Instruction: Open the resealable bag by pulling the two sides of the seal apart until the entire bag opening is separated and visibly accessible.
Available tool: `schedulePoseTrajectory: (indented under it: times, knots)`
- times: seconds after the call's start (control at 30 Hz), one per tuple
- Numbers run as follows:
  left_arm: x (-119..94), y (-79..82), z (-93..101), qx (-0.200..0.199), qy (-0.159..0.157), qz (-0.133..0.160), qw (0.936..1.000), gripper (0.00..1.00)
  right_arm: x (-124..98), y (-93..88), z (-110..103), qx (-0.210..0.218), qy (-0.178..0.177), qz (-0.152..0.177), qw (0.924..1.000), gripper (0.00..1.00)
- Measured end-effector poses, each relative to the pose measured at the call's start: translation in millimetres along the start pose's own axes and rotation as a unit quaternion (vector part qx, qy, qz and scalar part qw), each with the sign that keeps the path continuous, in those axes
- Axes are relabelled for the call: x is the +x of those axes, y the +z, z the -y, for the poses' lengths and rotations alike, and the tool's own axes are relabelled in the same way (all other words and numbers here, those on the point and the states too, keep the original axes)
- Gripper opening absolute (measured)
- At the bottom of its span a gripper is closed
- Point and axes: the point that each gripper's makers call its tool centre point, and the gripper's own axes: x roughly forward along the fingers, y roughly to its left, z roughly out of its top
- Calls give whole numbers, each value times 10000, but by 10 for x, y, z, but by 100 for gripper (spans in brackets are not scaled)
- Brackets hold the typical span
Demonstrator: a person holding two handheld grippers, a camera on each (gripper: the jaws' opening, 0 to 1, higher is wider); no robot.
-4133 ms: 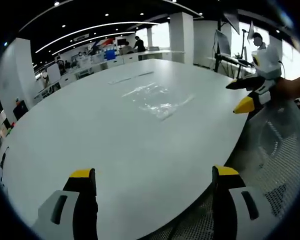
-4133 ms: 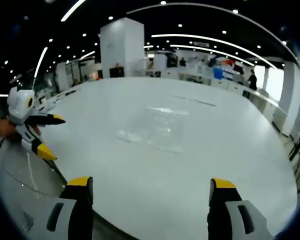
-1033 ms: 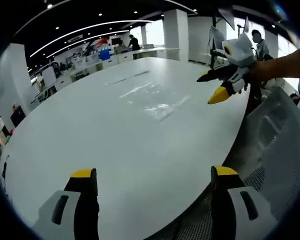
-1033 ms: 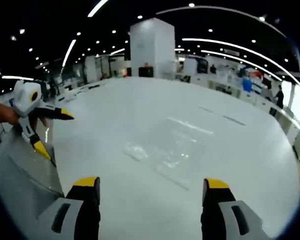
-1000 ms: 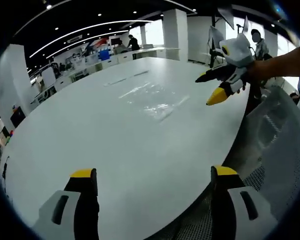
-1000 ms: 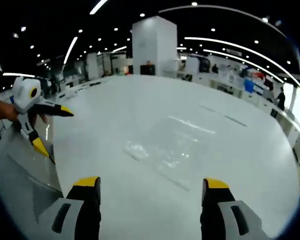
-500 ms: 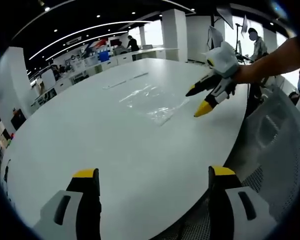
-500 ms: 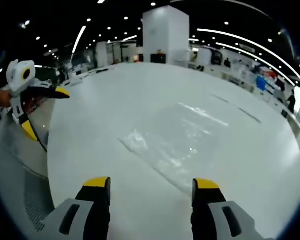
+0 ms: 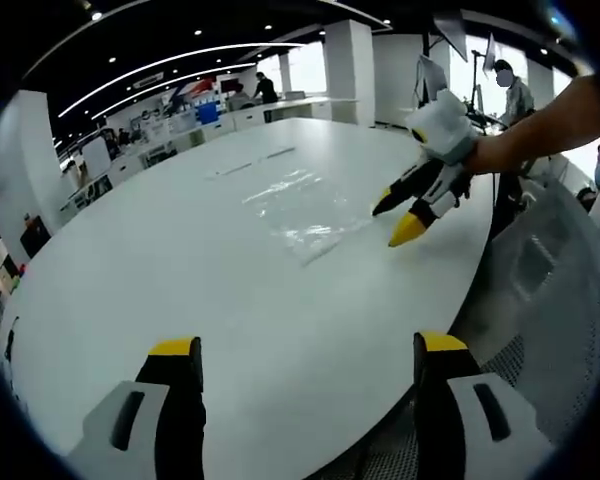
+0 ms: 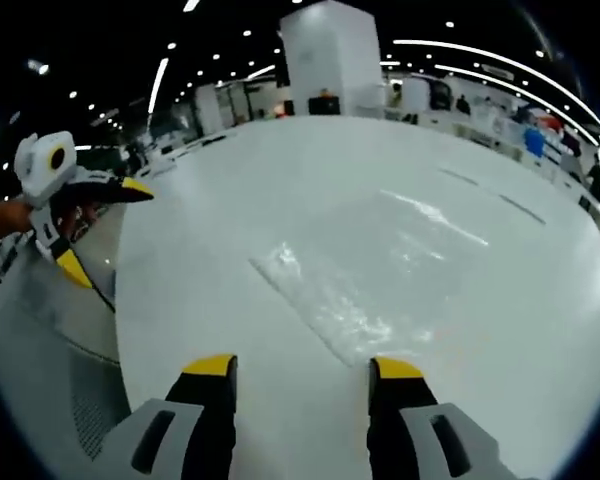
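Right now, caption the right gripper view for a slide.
Open right gripper nears the clear resealable bag lying flat on the white table.

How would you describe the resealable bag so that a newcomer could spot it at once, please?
Start from the big white table. The resealable bag lies flat on it, just ahead of the right gripper. It is clear, crinkled plastic, betrayed mainly by its glinting highlights.

Your left gripper view looks from the near table edge across the white table (image 9: 160, 270), well back from the clear bag (image 9: 305, 205) at upper centre, with the right gripper (image 9: 398, 218) entering at upper right. Your right gripper view faces the same table (image 10: 500, 330) from much nearer, the bag (image 10: 355, 290) filling mid-frame just above its jaws, the left gripper (image 10: 100, 225) at left. Both views share bag and tabletop.
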Motion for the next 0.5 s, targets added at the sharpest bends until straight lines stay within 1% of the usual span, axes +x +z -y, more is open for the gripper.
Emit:
schedulePoseTrajectory:
  times: [0.07,0.17,0.2,0.27,0.3,0.33,0.4,0.43,0.5]
  knots:
    - [1,15,-14,15,18,2,10000,86,-1,26,86,-64,-65,-1,10000,42]
    - [-6,63,-45,39,48,57,10000,86,7,31,190,-132,-110,-137,9998,39]
    - [-5,66,-49,43,52,59,10000,86,9,28,200,-142,-109,-163,9997,36]
    - [0,79,-69,66,69,66,9999,85,14,18,249,-351,-137,-314,9988,31]
    - [3,80,-75,65,71,63,9999,85,19,11,256,-389,-121,-374,9985,28]
    - [7,79,-78,63,73,58,9999,85,29,-1,264,-459,-82,-441,9979,27]
    - [14,79,-84,80,83,57,9999,85,35,-34,297,-594,-117,-561,9966,24]
    - [17,81,-84,79,83,58,9999,85,35,-13,311,-629,-117,-522,9966,23]
    - [26,81,-73,82,58,51,9999,85,42,-6,340,-516,-88,-567,9970,21]
